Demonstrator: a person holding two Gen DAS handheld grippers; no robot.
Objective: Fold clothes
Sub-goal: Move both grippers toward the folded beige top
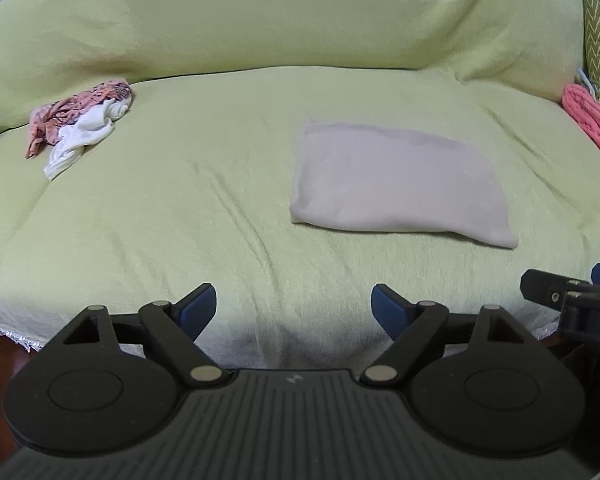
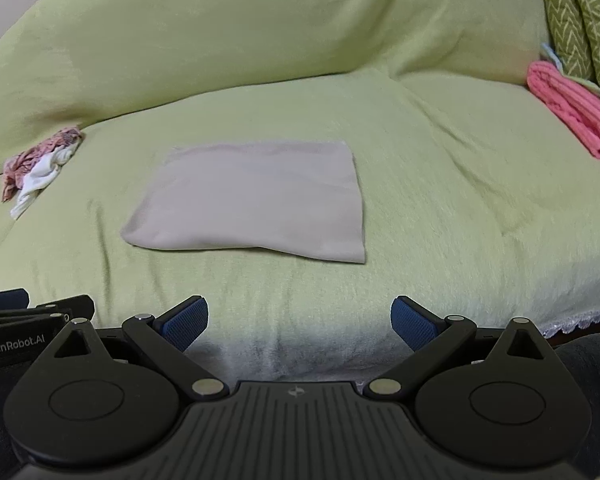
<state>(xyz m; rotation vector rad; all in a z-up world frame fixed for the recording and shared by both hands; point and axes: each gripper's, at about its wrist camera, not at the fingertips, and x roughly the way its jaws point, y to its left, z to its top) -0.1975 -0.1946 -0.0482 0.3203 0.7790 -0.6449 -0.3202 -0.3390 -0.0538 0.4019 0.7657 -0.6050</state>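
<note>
A folded beige cloth (image 1: 396, 184) lies flat on the light green cover of the sofa seat (image 1: 204, 216); it also shows in the right wrist view (image 2: 252, 200). A crumpled heap of pink patterned and white clothes (image 1: 80, 120) lies at the far left of the seat, also in the right wrist view (image 2: 40, 164). My left gripper (image 1: 294, 312) is open and empty, held above the seat's front edge. My right gripper (image 2: 300, 324) is open and empty, just in front of the beige cloth.
A folded coral-pink cloth (image 2: 576, 112) lies at the right end of the seat, by green zigzag-patterned cushions (image 2: 580, 24). The sofa back (image 2: 260, 20) rises behind. The cover's lace edge (image 2: 572, 320) hangs at the front right.
</note>
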